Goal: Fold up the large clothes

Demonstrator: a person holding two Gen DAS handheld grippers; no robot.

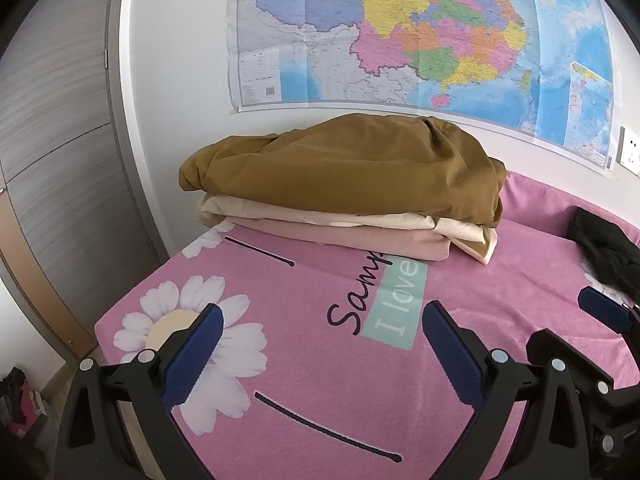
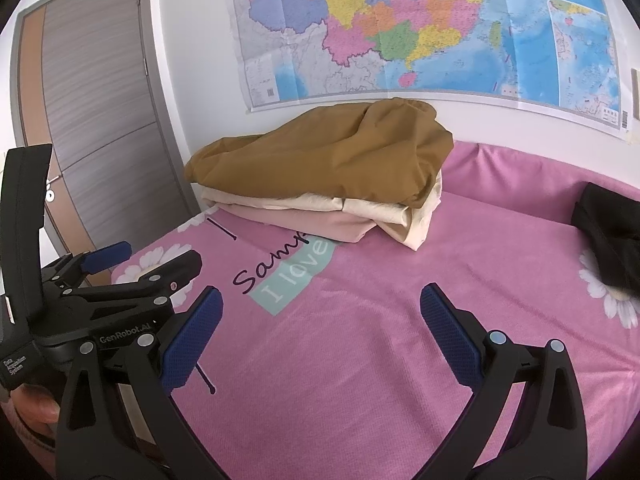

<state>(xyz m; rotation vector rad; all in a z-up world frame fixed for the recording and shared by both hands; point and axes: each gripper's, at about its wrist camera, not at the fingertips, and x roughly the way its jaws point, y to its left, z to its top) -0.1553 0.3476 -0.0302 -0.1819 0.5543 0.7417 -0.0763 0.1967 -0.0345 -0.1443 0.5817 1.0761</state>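
Both tongs hover above a pink bedspread (image 1: 500, 280) printed with white daisies and lettering, and neither touches any cloth. The left gripper (image 1: 320, 356) has its blue-padded jaws spread wide with nothing between them; the right gripper (image 2: 320, 336) is spread just as wide and equally empty. In the right wrist view the left gripper shows at the lower left, beside the right one, and a bit of the person's hand (image 2: 34, 406) shows under it.

Near the far edge of the bed, against the white wall, sits a stack of folded clothes. On top lies a mustard-brown garment (image 1: 344, 168), loosely folded and puffy, its long axis running left to right, parallel to the wall, with its bulkier rounded end toward the right. Under it lies a cream garment (image 1: 320, 216), and at the bottom a pale pink garment (image 1: 352, 240), both flat with the same left-right axis; their folded corners jut out at the right front. The stack covers part of the lettering on the spread.

At the far right of the bed, well apart from the stack, lies a crumpled black garment (image 2: 608, 232). A coloured map (image 2: 400, 28) hangs on the wall above the stack, and a grey door (image 2: 92, 112) stands at the left
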